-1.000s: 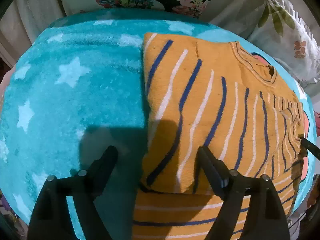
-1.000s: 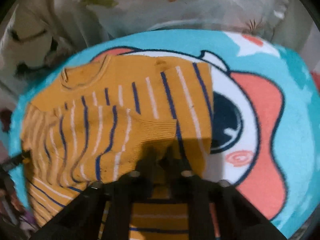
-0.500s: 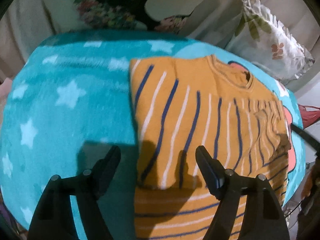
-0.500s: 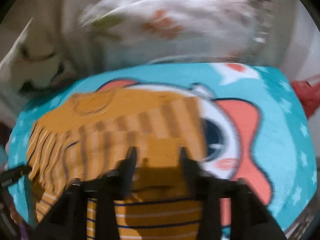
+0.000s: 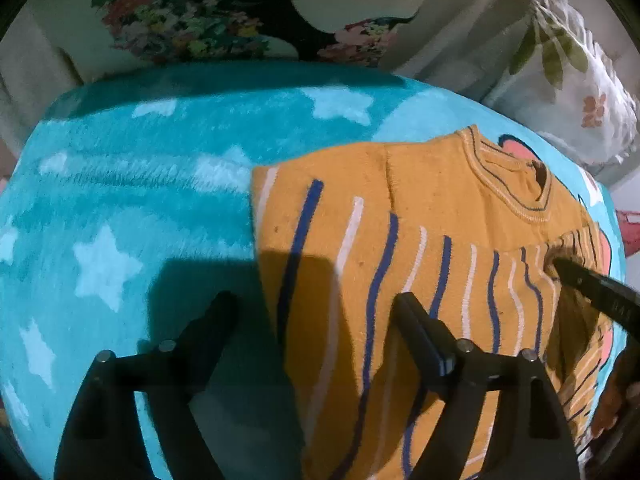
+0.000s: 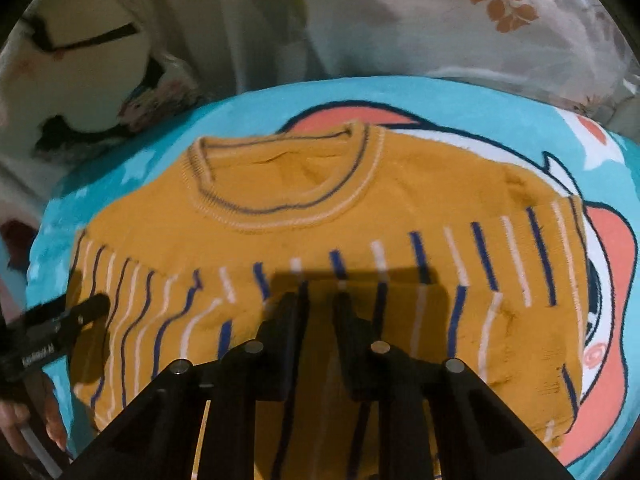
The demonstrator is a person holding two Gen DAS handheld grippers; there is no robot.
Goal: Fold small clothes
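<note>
1. Over the near half of the sweater, the right gripper (image 6: pixel 320 308) hangs with its jaws nearly together; they have just been closing, and I cannot tell whether any knit is caught between them.
2. Off to the side, the left gripper (image 5: pixel 316 316) stands wide open, one finger above the blanket (image 5: pixel 120 208), the other above the cloth, holding nothing.
3. Between them lies the mustard striped sweater (image 6: pixel 312 208), flat on the teal star blanket, collar (image 6: pixel 280 184) away from the person, both sleeves already folded in across the body.
4. It looks a soft, light, floppy knit: it should bunch and drape, not slide.
5. I would pinch the near hem at both corners and carry it up toward the collar.
</note>
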